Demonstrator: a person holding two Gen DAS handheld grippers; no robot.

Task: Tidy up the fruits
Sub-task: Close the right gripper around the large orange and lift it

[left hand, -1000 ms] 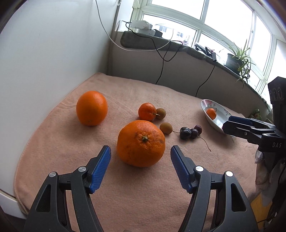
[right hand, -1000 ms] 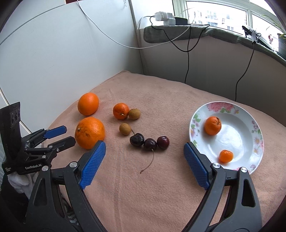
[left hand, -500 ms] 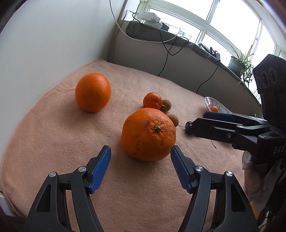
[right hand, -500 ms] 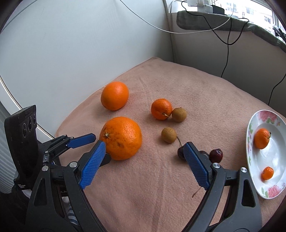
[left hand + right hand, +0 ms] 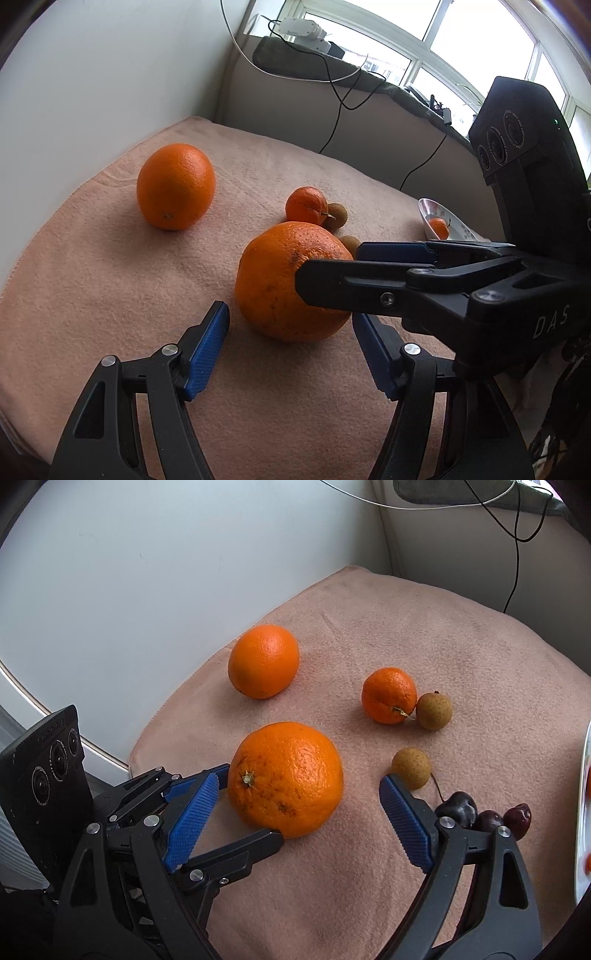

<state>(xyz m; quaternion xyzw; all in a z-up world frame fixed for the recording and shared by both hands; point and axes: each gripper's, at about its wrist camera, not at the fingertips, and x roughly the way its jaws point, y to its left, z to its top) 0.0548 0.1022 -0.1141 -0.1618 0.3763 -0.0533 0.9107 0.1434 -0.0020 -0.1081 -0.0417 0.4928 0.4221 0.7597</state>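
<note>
Both grippers crowd the same fruit: the right gripper (image 5: 295, 814) stands released, its blue pads wide on either side of the big orange (image 5: 285, 778) without pressing it, and the left gripper (image 5: 290, 349) is likewise spread, straddling that orange (image 5: 293, 280) from its own side with nothing clamped. In the right wrist view the orange sits at the centre of the peach cloth (image 5: 424, 627), the left tool's fingers reaching in from about eight o'clock, one tip close under the fruit at six. The wide stance looks chosen for the orange's girth, and I judge one of the two means to take it, probably toward the flowered plate (image 5: 428, 218), which lies at three o'clock of the left view and already carries a small citrus (image 5: 439, 228). Counting what lies on the cloth: two large oranges, the second orange (image 5: 263, 661) at eleven o'clock near the wall; one mandarin (image 5: 389, 695) at one o'clock; two brown longans, one longan (image 5: 434, 710) touching the mandarin and the other longan (image 5: 410, 768) beside the right pad; and three dark cherries (image 5: 480, 818) clustered at four o'clock, partly hidden by the right finger.
</note>
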